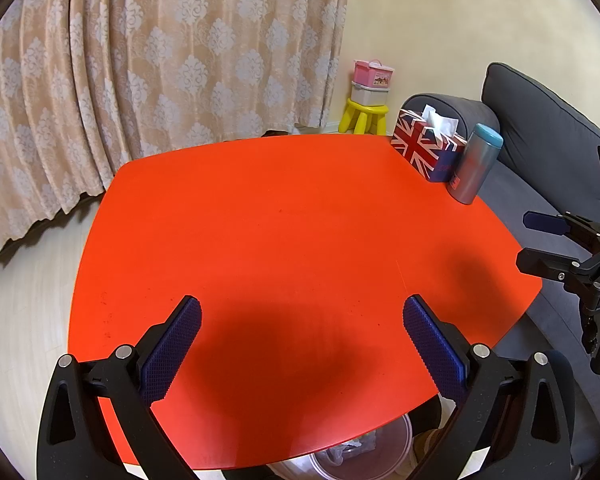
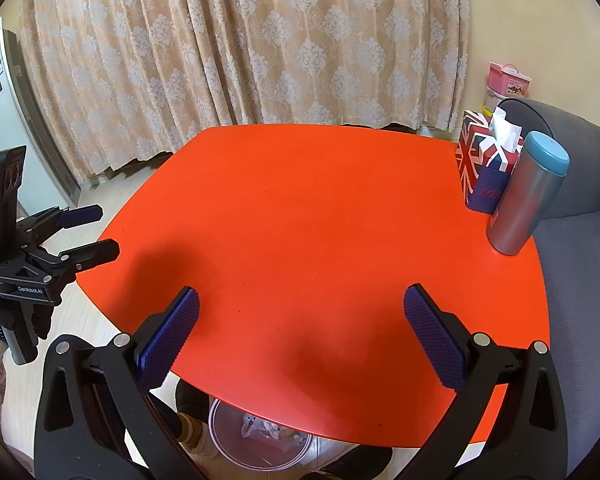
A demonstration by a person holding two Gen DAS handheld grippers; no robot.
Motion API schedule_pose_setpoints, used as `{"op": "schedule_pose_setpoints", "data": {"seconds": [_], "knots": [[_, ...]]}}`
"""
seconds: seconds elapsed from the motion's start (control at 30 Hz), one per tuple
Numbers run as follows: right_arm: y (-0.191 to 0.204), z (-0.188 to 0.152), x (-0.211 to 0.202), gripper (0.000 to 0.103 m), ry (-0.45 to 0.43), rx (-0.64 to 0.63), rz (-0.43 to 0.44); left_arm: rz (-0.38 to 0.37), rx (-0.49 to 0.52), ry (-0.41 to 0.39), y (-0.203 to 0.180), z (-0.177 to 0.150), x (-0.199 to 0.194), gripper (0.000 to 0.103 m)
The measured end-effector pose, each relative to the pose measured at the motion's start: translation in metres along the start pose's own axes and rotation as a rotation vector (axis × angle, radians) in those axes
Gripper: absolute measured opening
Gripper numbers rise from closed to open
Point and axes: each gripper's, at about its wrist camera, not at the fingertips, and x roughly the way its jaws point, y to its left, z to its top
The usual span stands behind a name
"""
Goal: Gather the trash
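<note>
Left gripper (image 1: 302, 340) marked "GeoRoboAI", right gripper (image 2: 302, 334), jaws wide, Union Jack tissue box (image 2: 485, 164)

"GeoRoboAI" is printed in white on the body of the left gripper (image 2: 82, 236), seen from the right wrist. "DAS", cut off by the frame edge, is seen on the right gripper (image 1: 540, 242). Red lettering on the tissue box (image 2: 486, 168), possibly "LON", is partly hidden.

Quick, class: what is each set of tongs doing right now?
Left tongs: open, holding nothing, above the red table.
Right tongs: open, holding nothing.
</note>
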Motion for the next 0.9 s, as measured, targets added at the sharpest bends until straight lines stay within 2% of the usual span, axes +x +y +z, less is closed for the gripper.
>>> {"op": "schedule_pose_setpoints", "data": {"seconds": [0.9], "knots": [[-0.0007, 0.0004, -0.0006, 0.1, 0.001, 0.0, 0.0, -0.004, 0.019, -0.009, -0.0003, 0.0012, 0.0034, 0.097]]}}
